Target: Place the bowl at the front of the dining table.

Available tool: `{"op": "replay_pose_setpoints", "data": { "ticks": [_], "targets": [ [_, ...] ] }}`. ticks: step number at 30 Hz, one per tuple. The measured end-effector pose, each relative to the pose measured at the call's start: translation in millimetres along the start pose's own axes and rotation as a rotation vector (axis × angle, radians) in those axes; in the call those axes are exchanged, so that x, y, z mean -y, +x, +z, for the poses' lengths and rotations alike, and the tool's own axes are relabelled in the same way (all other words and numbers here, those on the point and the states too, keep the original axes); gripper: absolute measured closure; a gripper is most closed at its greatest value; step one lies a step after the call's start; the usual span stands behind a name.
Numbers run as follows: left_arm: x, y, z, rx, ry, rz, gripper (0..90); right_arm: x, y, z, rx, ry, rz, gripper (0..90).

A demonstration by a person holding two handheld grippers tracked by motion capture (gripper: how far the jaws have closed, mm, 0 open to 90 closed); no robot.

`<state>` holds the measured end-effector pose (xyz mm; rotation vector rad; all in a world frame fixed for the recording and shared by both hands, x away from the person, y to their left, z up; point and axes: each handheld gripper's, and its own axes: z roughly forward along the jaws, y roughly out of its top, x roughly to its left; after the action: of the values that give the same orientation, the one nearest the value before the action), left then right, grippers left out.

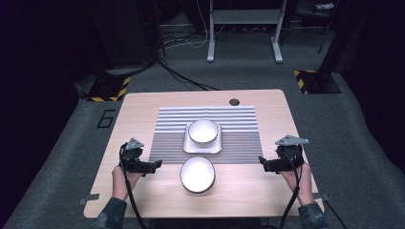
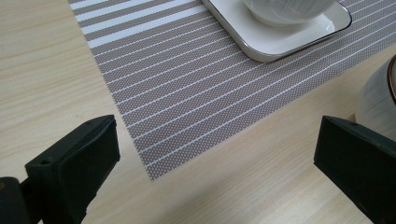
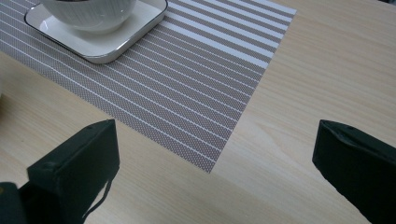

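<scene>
Light wooden table [image 1: 267, 191], round cable hole [image 1: 234, 101] near its far edge. Across its middle, a grey-and-white striped placemat [image 1: 167, 138]. Beyond, on grey carpet [image 1: 353, 143]: yellow-and-black striped base [image 1: 111, 89] left, second striped base [image 1: 315, 81] right, white metal stand [image 1: 243, 19], loose cables [image 1: 181, 76].

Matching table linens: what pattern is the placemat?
Grey with thin white stripes, broader white bands at the far end; placemat, clearest in the right gripper view.
</scene>
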<state>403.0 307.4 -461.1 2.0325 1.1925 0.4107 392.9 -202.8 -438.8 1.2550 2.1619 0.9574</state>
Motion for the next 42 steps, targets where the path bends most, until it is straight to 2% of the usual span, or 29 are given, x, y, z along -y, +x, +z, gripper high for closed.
{"op": "replay_pose_setpoints", "data": {
  "ticks": [12, 15, 25, 33, 38, 42],
  "targets": [
    [21.6, 8.3, -12.8, -0.039, -0.004, -0.017, 0.0, 21.0, -5.2, -3.4, 0.02, 0.015, 0.033, 0.0],
    [30.7, 11.9, -16.9, -0.051, -0.012, -0.034, 0.0, 26.2, -7.1, -3.8, 0.02, 0.021, 0.035, 0.0],
    [47.3, 20.4, -23.6, -0.05, -0.014, -0.047, 0.0, 39.5, -10.3, -7.0, 0.036, 0.024, 0.055, 0.0],
    [63.0, 25.6, -28.4, -0.07, -0.011, -0.066, 0.0, 52.2, -12.4, -9.2, 0.061, 0.027, 0.077, 0.1],
    [74.2, 29.7, -30.5, -0.085, -0.013, -0.092, 0.0, 61.1, -14.6, -8.7, 0.067, 0.034, 0.091, 0.1],
    [80.7, 32.2, -33.3, -0.099, -0.009, -0.093, 0.0, 69.5, -14.7, -8.8, 0.071, 0.036, 0.104, 0.1]
  ]
}}
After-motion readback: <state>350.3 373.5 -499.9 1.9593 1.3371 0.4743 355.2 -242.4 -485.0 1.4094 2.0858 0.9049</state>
